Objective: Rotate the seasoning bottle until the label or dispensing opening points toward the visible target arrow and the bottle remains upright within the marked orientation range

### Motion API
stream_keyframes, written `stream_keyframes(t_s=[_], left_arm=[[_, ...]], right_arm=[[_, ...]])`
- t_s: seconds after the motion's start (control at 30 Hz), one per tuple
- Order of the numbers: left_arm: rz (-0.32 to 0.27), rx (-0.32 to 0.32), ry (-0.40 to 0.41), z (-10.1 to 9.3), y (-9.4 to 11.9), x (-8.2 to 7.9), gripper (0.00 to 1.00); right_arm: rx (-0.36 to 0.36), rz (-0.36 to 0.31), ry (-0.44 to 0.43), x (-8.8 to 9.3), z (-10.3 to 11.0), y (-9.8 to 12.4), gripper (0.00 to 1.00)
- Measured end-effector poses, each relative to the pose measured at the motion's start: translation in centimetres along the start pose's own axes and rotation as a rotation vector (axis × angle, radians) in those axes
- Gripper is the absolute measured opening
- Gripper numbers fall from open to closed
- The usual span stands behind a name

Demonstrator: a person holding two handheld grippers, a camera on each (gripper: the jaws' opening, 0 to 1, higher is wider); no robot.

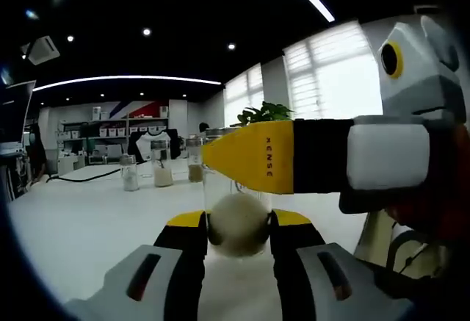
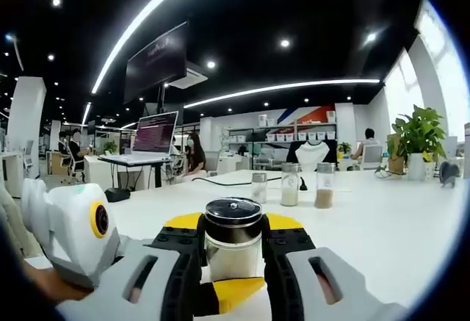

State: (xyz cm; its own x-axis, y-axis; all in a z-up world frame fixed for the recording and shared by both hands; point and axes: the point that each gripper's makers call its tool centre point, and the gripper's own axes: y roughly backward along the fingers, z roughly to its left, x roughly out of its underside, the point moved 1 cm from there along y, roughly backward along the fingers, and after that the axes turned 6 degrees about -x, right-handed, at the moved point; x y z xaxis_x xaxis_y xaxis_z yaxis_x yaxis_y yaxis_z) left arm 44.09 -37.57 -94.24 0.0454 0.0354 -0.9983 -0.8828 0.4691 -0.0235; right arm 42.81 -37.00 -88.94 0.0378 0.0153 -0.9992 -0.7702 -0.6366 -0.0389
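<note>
Left gripper view looks along its own grey-and-black left gripper (image 1: 239, 225), whose yellow-tipped jaws stand close on either side of the clear glass seasoning bottle (image 1: 236, 222). The bottle's lower part, filled with pale powder, sits squeezed between them, touching both pads. From the right side the other tool comes in: the right gripper (image 1: 253, 156), a yellow finger on a black and white body, lies across the upper part of the same bottle.

Taking that bottle as the landmark, it stands upright on the white table (image 1: 81, 225), near the table's close edge. Behind it, well apart and farther along the table, stand three small glass spice jars (image 1: 162, 168) in a loose row. A black cable (image 1: 84, 178) runs across the table surface behind and to the left of the bottle. A green potted plant (image 1: 263, 112) rises behind the bottle, near the bright window.

Right gripper view shows the right gripper (image 2: 233, 251) with narrow-set jaws holding the seasoning bottle (image 2: 233, 240) just under its black round cap (image 2: 233, 213); the bottle is upright. The left gripper (image 2: 81, 236) reaches in from the left of the bottle, its yellow tip below the glass. Beyond the bottle stand the spice jars (image 2: 291, 184), and to its left, well apart, an open laptop on a stand (image 2: 150, 139).
</note>
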Motion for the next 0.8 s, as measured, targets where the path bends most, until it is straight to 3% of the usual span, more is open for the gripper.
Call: stream_keyframes(t_s=[0.17, 0.47, 0.6, 0.8], left_arm=[[-0.005, -0.004, 0.013, 0.3, 0.3, -0.1, 0.35], [0.000, 0.022, 0.010, 1.0, 0.4, 0.1, 0.35], [-0.004, 0.058, 0.001, 1.2, 0.5, -0.1, 0.35], [-0.005, 0.116, -0.009, 1.0, 0.7, -0.2, 0.35]], right_arm=[[0.007, -0.013, -0.003, 0.0, 0.2, -0.1, 0.28], [-0.093, 0.018, 0.027, 0.2, 0.6, -0.4, 0.28], [-0.174, 0.034, 0.074, 0.0, 0.8, -0.2, 0.28], [-0.237, 0.047, 0.089, 0.0, 0.9, 0.1, 0.29]])
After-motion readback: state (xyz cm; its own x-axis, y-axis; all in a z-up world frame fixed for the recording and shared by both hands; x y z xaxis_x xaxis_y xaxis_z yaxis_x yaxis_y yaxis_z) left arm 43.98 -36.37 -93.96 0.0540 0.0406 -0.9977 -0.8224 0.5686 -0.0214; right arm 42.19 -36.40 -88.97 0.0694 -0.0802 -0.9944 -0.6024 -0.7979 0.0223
